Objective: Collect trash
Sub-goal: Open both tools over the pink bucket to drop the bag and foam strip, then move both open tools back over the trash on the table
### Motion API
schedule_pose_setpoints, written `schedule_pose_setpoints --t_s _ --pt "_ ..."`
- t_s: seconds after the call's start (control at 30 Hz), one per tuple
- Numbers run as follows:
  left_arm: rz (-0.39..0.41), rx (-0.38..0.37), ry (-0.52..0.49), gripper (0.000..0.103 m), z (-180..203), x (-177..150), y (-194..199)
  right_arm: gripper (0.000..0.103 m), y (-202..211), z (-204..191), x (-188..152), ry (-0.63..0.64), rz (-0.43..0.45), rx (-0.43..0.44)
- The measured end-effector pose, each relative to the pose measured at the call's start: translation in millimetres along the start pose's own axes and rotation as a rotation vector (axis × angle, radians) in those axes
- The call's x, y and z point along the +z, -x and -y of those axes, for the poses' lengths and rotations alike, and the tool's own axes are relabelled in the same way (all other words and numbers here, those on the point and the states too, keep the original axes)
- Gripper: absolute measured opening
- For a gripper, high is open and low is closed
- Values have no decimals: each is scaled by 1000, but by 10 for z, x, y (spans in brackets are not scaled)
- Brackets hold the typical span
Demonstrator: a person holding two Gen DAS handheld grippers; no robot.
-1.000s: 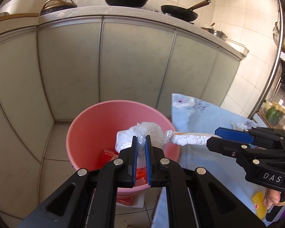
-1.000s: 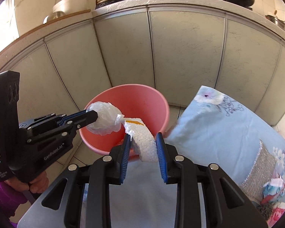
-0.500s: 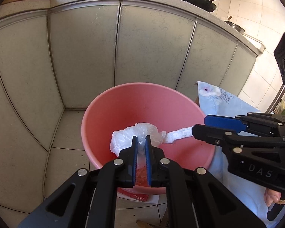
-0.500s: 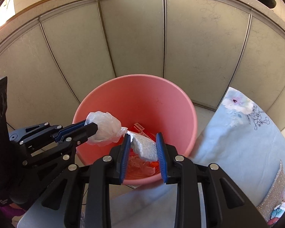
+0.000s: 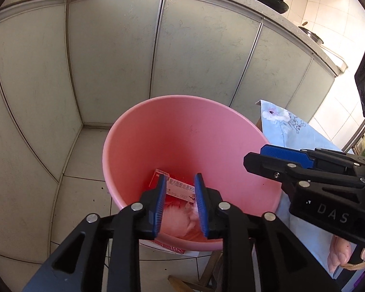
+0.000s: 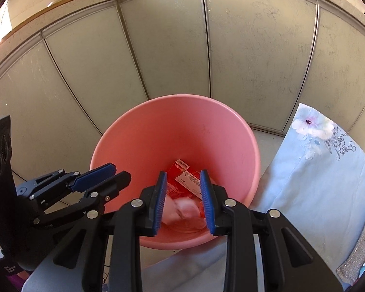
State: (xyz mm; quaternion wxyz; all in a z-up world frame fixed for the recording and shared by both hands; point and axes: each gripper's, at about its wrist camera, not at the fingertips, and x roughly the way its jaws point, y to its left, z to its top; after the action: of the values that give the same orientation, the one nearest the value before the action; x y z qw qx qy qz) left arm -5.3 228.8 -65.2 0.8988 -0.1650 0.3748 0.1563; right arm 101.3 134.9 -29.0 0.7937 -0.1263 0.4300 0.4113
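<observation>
Both the left gripper [image 5: 179, 203] and right gripper [image 6: 183, 200] are opening, empty now, their bag and foam dropped into the pink bucket [image 5: 143, 131].

A pink plastic bucket [image 5: 158, 131] is standing upright on the tiled floor, its round mouth open, just in front of the grey cabinet doors and right beside a table draped in pale blue flowered cloth. Trash is lying at its bottom: a red and white carton [image 6: 188, 176] printed with dark characters is resting flat and slightly askew, while a pale crumpled plastic bag [image 6: 180, 209], blurred, is sitting at the near side against it.
</observation>
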Motion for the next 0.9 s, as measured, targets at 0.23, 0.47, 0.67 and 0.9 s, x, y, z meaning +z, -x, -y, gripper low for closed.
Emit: schedule_pose_setpoints --t_s 0.23,0.47,0.67,0.9 --pt "2 7 5 25 -7 4 45 40 113 -9 -14 3 37 3" --pt "9 11 -7 25 21 27 118 40 313 31 -90 4 70 -6" --pt "18 10 -17 25 67 49 213 40 493 60 -223 2 74 -13" --pt "37 -10 -50 25 214 52 356 40 748 98 -426 2 87 -29"
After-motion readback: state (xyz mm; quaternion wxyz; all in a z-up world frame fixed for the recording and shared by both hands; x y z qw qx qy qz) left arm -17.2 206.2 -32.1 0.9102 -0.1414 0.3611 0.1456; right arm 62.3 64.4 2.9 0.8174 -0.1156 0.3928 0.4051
